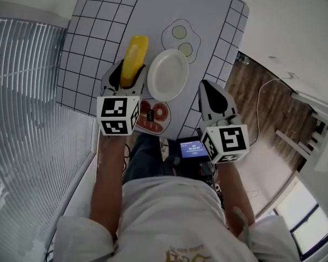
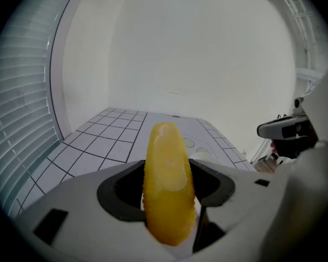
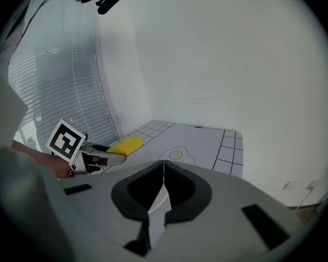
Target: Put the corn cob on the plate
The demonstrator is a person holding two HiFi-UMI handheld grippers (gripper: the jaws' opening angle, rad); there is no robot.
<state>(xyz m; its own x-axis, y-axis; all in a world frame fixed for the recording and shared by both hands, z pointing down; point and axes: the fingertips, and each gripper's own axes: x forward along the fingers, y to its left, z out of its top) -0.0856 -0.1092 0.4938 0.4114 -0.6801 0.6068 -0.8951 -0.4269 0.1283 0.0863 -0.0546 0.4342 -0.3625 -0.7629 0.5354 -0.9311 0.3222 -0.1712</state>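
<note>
Now the left claw (image 1: 126, 76) holds the smooth yellow corn cob (image 1: 134, 59) by its near end, just left of the round white plate (image 1: 168, 74) at upper centre; the right claw (image 1: 213, 100) is closed and empty. We judge the cob light, stiff and slippery, best gripped at its ribbed middle.

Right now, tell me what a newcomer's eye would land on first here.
The bright yellow corn cob, clamped in the left hand-held gripper over the gridded table. Just right of it lies an empty white plate, and the right hand-held gripper hangs shut and empty to the plate's right.
</note>
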